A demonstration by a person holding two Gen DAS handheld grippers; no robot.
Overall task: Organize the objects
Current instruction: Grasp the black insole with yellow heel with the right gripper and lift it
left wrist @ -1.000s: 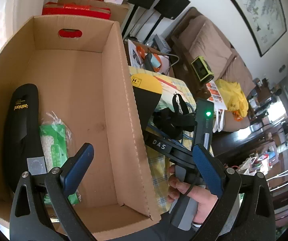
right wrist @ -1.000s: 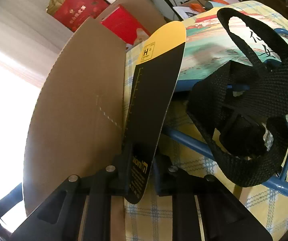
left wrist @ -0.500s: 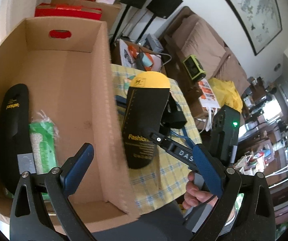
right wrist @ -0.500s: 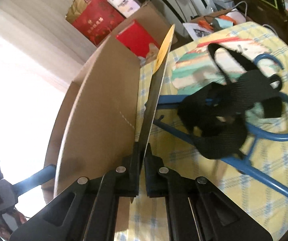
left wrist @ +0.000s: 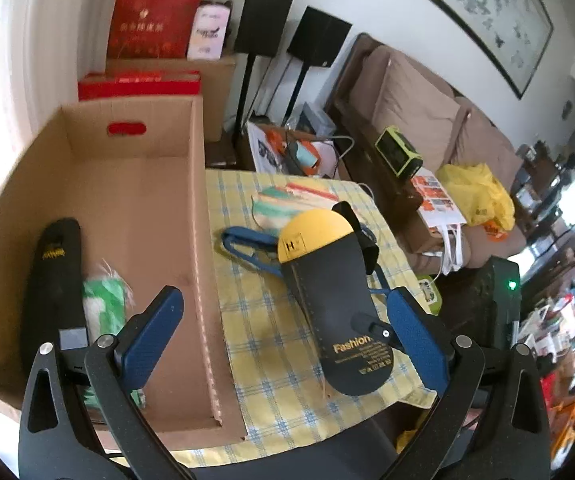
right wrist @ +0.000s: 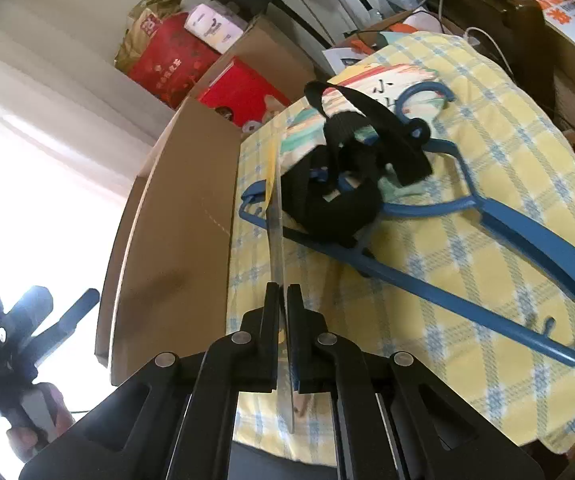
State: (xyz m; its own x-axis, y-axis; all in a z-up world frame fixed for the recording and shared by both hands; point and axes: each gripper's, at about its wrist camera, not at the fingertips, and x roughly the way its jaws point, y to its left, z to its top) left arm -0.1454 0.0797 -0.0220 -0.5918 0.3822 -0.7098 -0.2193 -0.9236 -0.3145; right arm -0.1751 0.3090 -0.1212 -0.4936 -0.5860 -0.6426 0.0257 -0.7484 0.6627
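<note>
Currently the right gripper (right wrist: 282,312) jaws clamp the black, yellow-tipped shoe insole (left wrist: 333,300) above the yellow checked tabletop (left wrist: 263,344); the left gripper (left wrist: 287,336) jaws stand open beside the brown cardboard box (left wrist: 155,208).

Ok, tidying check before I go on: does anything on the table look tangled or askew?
Yes. The black strap lies bunched and looped over the blue hanger, on the colourful fan. The insole is only pinched in the right gripper.

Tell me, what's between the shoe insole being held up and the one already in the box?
The cardboard box's side wall stands between the held insole and the boxed insole, with a green packet beside the latter. Left wrist view shows it.
</note>
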